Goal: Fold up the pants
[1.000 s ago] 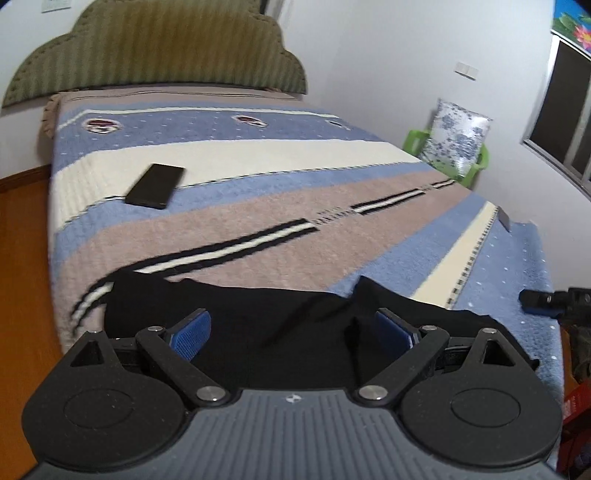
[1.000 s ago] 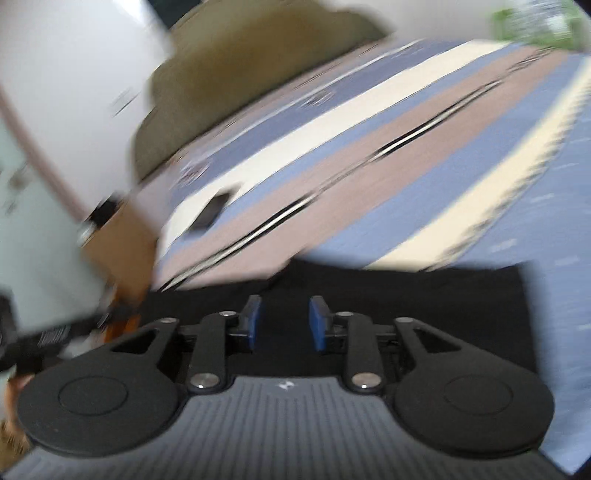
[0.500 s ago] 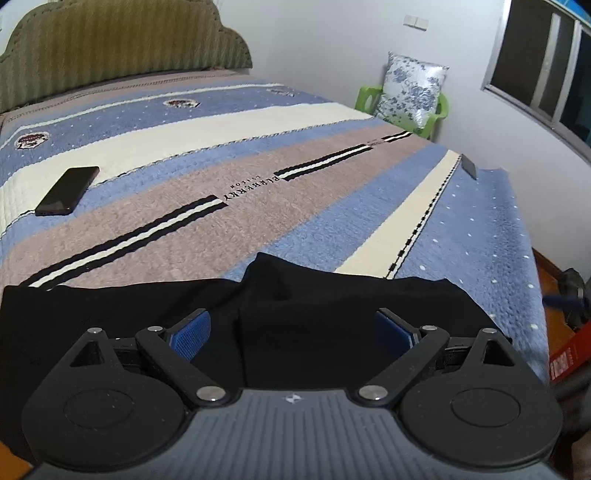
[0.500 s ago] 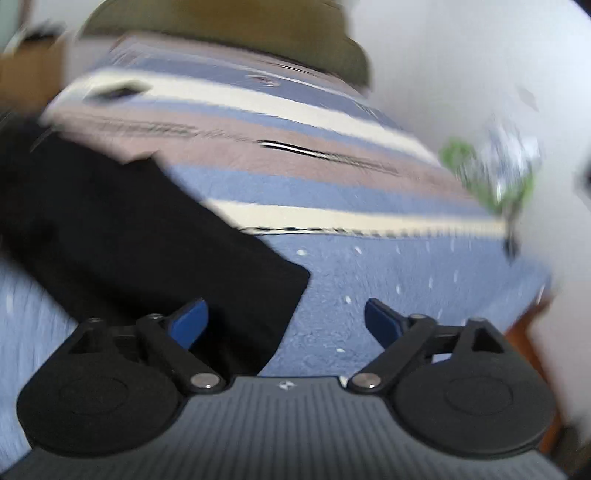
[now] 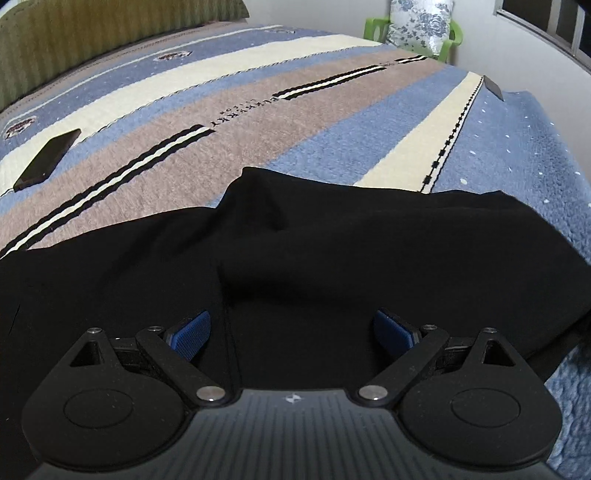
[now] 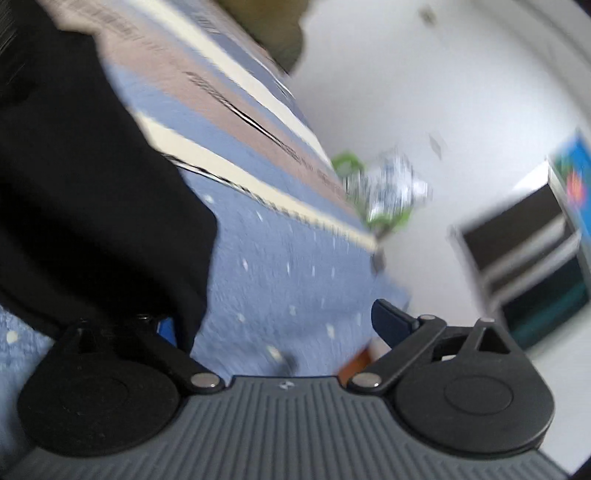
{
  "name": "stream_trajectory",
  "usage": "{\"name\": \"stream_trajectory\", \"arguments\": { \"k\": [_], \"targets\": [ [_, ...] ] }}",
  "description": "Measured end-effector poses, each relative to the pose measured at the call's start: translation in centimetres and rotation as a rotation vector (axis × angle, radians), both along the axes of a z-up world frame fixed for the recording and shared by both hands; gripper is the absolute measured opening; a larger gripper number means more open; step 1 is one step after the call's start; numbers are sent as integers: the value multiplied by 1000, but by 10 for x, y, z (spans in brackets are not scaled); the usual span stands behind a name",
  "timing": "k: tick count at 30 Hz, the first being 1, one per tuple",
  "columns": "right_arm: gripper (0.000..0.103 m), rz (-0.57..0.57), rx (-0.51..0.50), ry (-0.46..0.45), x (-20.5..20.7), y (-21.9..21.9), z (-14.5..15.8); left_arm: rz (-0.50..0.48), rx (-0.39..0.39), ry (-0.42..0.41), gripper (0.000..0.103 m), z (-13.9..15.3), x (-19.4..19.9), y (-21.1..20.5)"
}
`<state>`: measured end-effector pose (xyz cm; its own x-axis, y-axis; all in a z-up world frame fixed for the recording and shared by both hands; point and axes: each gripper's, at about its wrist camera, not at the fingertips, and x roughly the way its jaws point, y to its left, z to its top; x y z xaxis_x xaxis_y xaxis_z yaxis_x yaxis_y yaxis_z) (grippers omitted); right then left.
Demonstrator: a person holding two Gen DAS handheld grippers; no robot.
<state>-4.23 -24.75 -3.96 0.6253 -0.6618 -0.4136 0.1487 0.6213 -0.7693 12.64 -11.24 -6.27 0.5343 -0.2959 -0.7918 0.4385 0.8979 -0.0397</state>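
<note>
Black pants lie spread across the near edge of a striped blanket, with a raised fold near the middle. My left gripper is open and empty, low over the pants. In the right wrist view the pants fill the left side. My right gripper is open at the pants' right edge; the cloth drapes over its left finger and hides most of the blue pad. That view is blurred.
The bed's blue, cream and brown blanket stretches ahead. A black phone lies at the far left. A green chair with a floral cushion stands past the bed. A window is on the right wall.
My left gripper has moved closer and lower over the pants. My right gripper opened, then swung right and tilted to the pants' right edge.
</note>
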Motion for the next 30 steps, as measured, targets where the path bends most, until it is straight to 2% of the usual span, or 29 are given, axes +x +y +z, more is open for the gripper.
{"name": "stream_trajectory", "arguments": {
  "k": [4,8,10,12,14,16,17,19,20,23,24,25,26,27,28,30],
  "targets": [
    [102,-57,188,-41,-15,-25,23,-31,18,-2,99,0,-3,-2],
    [102,-38,379,9,-20,-47,44,-23,-37,27,99,5,-1,6],
    [102,23,431,34,-23,-52,55,3,-91,50,99,10,1,13],
    [103,131,507,41,-31,-52,70,33,-141,64,99,13,4,20],
    [103,239,610,-24,-25,-55,79,60,-186,70,99,16,6,25],
    [103,262,714,-97,-14,-60,85,65,-198,58,99,18,5,25],
    [103,251,733,-113,-4,-61,82,54,-182,53,99,18,5,22],
    [103,213,697,-107,22,-58,68,9,-114,64,99,12,3,14],
    [103,199,678,-71,35,-55,58,-18,-71,69,99,7,2,9],
    [103,206,589,125,68,-46,22,-79,22,-9,99,1,-14,0],
    [103,204,523,218,74,-44,9,-88,27,-33,99,2,-18,0],
    [103,206,455,273,73,-39,4,-88,18,-47,99,4,-20,2],
    [103,205,370,301,73,-38,0,-89,2,-61,99,7,-21,4],
    [103,221,355,282,72,-38,6,-91,-16,-67,99,12,-18,4],
    [103,253,414,249,72,-38,20,-90,-27,-67,99,15,-14,4],
    [103,319,651,179,80,-48,45,-85,-39,-52,99,18,-2,0]
  ]
}}
